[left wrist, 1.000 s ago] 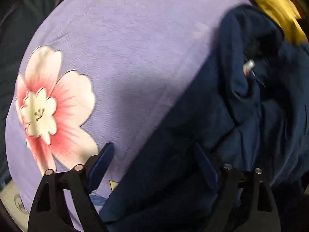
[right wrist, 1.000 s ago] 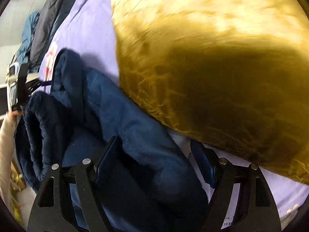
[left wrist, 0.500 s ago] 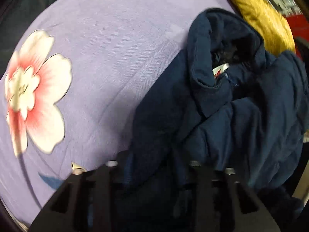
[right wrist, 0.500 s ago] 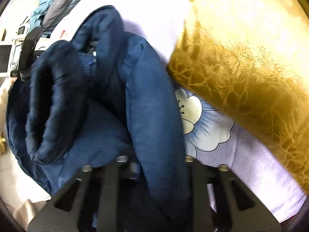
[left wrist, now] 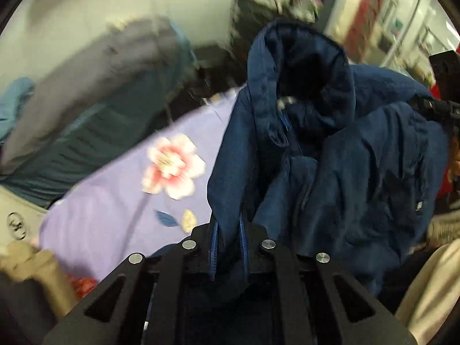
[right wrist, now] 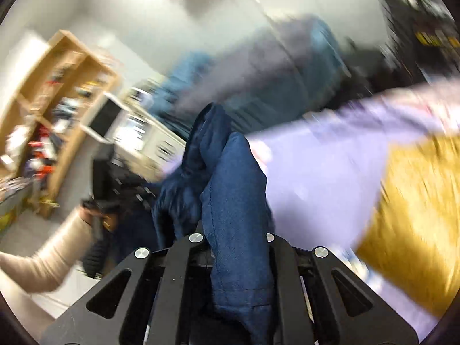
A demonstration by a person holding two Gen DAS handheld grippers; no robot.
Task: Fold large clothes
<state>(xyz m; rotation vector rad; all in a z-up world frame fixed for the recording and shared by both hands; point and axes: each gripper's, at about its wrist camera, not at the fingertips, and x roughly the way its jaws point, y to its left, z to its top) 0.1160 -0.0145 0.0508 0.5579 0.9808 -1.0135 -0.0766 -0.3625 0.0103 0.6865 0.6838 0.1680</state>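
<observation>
Both claws are clenched on the navy jacket [left wrist: 330,155]: the left claw [left wrist: 228,244] pinches its edge at 6 o'clock, the right claw [right wrist: 238,247] grips a padded fold, the jacket bunching toward 12 o'clock above the lilac floral sheet [left wrist: 115,201].

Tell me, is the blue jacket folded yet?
Not yet. Done: both grippers have grabbed it, the left gripper and right gripper each shut on the jacket. In hand: it hangs bunched up above the purple sheet, hood on top. Left: laying it flat and making every fold.
</observation>
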